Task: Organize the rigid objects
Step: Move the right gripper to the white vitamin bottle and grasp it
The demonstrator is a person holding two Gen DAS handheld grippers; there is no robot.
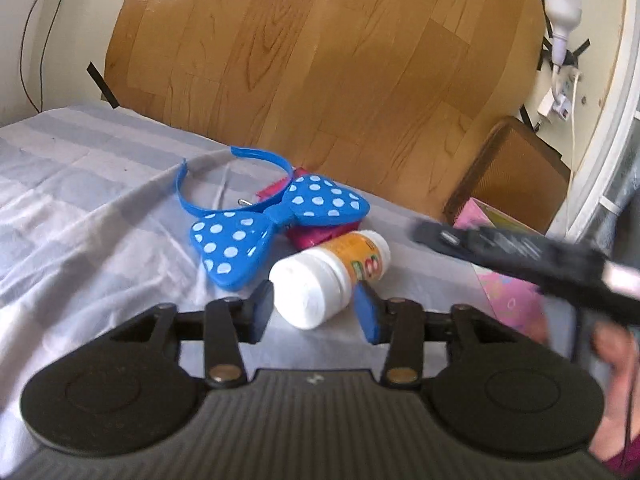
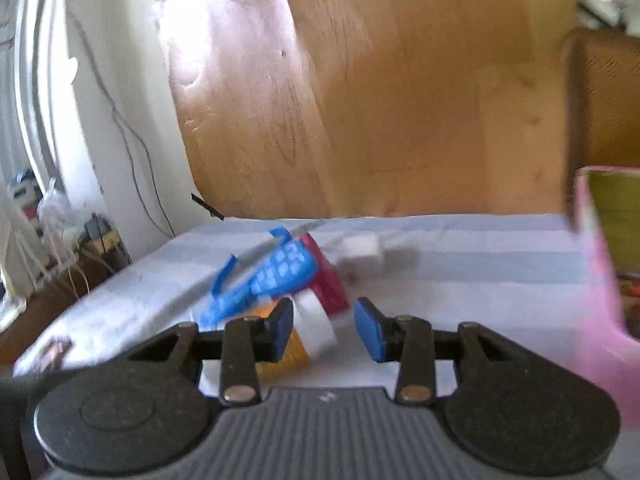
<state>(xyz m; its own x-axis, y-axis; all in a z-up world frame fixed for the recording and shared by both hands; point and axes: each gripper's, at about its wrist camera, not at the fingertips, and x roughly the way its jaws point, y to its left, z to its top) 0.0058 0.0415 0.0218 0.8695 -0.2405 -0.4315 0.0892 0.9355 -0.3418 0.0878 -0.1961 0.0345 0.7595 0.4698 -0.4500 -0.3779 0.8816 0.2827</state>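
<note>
A white pill bottle (image 1: 326, 276) with an orange label lies on its side on the striped sheet. My left gripper (image 1: 316, 308) is open, its blue pads on either side of the bottle's capped end, not closed on it. A blue polka-dot bow headband (image 1: 276, 220) lies behind it, over a magenta box (image 1: 316, 236). My right gripper (image 2: 326, 326) is open and empty; the bottle (image 2: 312, 332), headband (image 2: 268, 280) and magenta box (image 2: 330, 280) lie just ahead and left of it. The right wrist view is blurred.
A pink box (image 1: 508, 284) stands at the right edge of the bed, also in the right wrist view (image 2: 604, 280). A small white object (image 2: 362, 250) lies farther back. A wooden headboard (image 1: 320, 60) rises behind. The other gripper's dark body (image 1: 520, 252) crosses the right side.
</note>
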